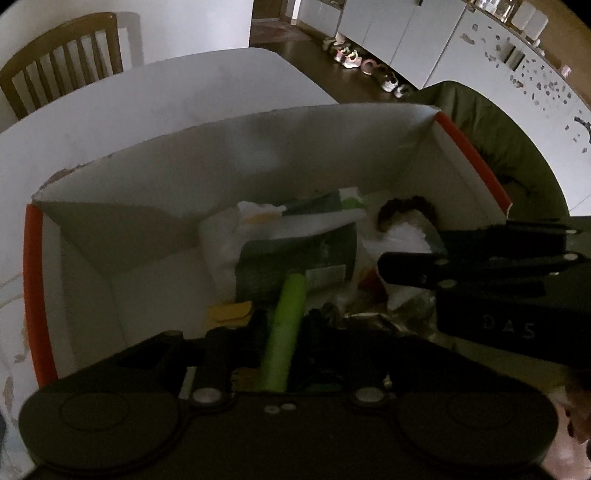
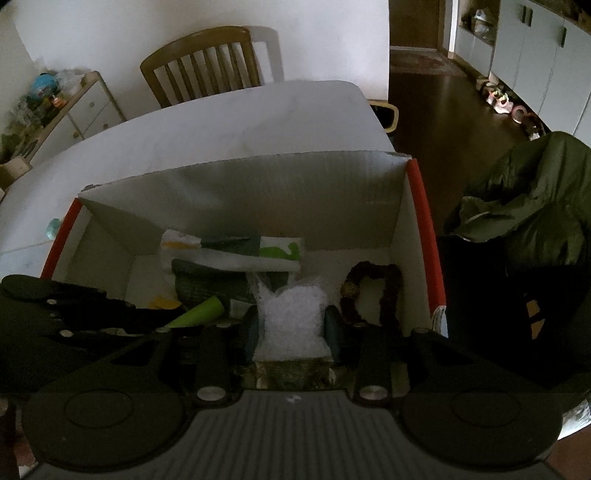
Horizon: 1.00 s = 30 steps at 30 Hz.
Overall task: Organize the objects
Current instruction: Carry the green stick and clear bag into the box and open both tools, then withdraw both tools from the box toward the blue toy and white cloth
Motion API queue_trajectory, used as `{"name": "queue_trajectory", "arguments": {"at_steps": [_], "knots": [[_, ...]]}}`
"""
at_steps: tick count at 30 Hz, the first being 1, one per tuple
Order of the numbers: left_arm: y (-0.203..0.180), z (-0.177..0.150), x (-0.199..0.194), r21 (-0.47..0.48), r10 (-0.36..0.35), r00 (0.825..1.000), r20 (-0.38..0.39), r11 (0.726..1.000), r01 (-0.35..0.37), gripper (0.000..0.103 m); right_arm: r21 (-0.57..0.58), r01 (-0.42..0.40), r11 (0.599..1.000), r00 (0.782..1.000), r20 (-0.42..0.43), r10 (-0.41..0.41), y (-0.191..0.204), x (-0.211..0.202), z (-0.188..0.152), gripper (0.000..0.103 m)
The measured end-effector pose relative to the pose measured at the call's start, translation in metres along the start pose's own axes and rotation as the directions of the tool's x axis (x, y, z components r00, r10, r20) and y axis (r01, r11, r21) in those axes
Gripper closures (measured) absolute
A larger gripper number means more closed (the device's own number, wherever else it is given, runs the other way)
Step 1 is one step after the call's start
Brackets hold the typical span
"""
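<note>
An open white cardboard box (image 1: 229, 162) with red edges stands on the white table; it also shows in the right wrist view (image 2: 280, 192). My left gripper (image 1: 284, 332) is shut on a bright green tube (image 1: 286, 325) low inside the box; the tube's tip shows in the right wrist view (image 2: 203, 312). My right gripper (image 2: 291, 325) is shut on a clear crinkled plastic bag (image 2: 291, 317) inside the box; it enters the left wrist view from the right (image 1: 406, 269). In the box lie a dark green packet (image 1: 295, 258), a white-green packet (image 2: 232, 251) and a brown scrunchie (image 2: 373, 291).
A wooden chair (image 2: 207, 62) stands behind the white table (image 2: 236, 125). A dark green jacket (image 2: 532, 199) lies right of the box. Shoes (image 1: 354, 61) line the floor by white cabinets (image 1: 406, 33). A cluttered sideboard (image 2: 55, 110) is at the left.
</note>
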<state>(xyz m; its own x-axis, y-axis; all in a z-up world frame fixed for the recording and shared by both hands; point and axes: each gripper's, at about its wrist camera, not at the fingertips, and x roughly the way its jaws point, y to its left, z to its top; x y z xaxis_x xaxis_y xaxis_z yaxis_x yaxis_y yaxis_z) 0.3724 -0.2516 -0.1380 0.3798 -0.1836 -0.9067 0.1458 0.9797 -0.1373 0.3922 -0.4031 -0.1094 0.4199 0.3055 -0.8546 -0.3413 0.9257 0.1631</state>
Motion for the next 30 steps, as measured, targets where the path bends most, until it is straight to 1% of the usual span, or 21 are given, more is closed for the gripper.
{"name": "queue_trajectory", "arguments": {"at_steps": [1, 3, 4, 5, 7, 9, 10, 11, 16, 20, 22, 24, 30], "knots": [[-0.001, 0.0, -0.001, 0.004, 0.003, 1.0, 0.001, 1.0, -0.003, 0.074, 0.001, -0.004, 1.0, 1.0, 0.002, 0.004, -0.001, -0.001, 0.0, 0.066], [0.001, 0.0, -0.002, -0.003, 0.005, 1.0, 0.006, 1.0, -0.005, 0.064, 0.003, -0.014, 1.0, 1.0, 0.009, 0.014, -0.001, -0.004, -0.001, 0.064], [0.001, -0.001, -0.004, -0.007, 0.008, 1.0, 0.014, 1.0, -0.008, 0.054, 0.002, -0.018, 1.0, 1.0, 0.012, 0.018, 0.0, -0.006, -0.001, 0.063], [0.001, -0.002, -0.007, -0.008, 0.013, 1.0, 0.025, 1.0, -0.013, 0.046, 0.0, -0.022, 1.0, 1.0, 0.017, 0.022, -0.001, -0.009, -0.002, 0.062], [0.0, -0.002, -0.011, 0.001, 0.027, 0.999, 0.044, 1.0, -0.027, 0.044, 0.001, -0.025, 1.0, 0.999, 0.027, 0.025, -0.001, -0.014, -0.002, 0.061], [0.001, -0.004, -0.015, -0.001, 0.018, 0.998, 0.054, 1.0, -0.018, 0.043, 0.0, -0.033, 0.999, 0.999, 0.038, 0.033, 0.0, -0.02, -0.003, 0.056], [0.001, -0.005, -0.017, -0.005, 0.013, 0.998, 0.06, 1.0, -0.013, 0.041, -0.002, -0.032, 0.999, 0.998, 0.046, 0.032, 0.0, -0.023, -0.004, 0.052], [0.001, -0.007, -0.019, -0.007, 0.012, 0.998, 0.064, 1.0, -0.012, 0.039, -0.003, -0.033, 0.999, 0.998, 0.053, 0.033, 0.0, -0.026, -0.004, 0.05], [-0.002, -0.012, -0.033, -0.006, 0.012, 0.995, 0.095, 1.0, -0.012, 0.038, 0.005, -0.045, 0.999, 0.996, 0.081, 0.045, -0.002, -0.045, -0.009, 0.05], [-0.001, -0.016, -0.049, -0.014, 0.004, 0.993, 0.121, 1.0, -0.003, 0.033, 0.012, -0.061, 0.998, 0.993, 0.103, 0.06, -0.002, -0.06, -0.012, 0.049], [-0.003, -0.018, -0.057, -0.005, 0.01, 0.989, 0.144, 1.0, -0.009, 0.032, 0.01, -0.073, 0.997, 0.991, 0.114, 0.072, -0.001, -0.067, -0.013, 0.047], [-0.002, -0.021, -0.067, 0.0, 0.018, 0.986, 0.167, 1.0, -0.019, 0.029, 0.01, -0.08, 0.997, 0.989, 0.129, 0.078, 0.002, -0.073, -0.015, 0.047], [0.002, -0.031, -0.099, -0.006, 0.003, 0.974, 0.227, 1.0, -0.002, 0.023, 0.008, -0.114, 0.993, 0.977, 0.183, 0.111, 0.012, -0.099, -0.021, 0.046]]}}
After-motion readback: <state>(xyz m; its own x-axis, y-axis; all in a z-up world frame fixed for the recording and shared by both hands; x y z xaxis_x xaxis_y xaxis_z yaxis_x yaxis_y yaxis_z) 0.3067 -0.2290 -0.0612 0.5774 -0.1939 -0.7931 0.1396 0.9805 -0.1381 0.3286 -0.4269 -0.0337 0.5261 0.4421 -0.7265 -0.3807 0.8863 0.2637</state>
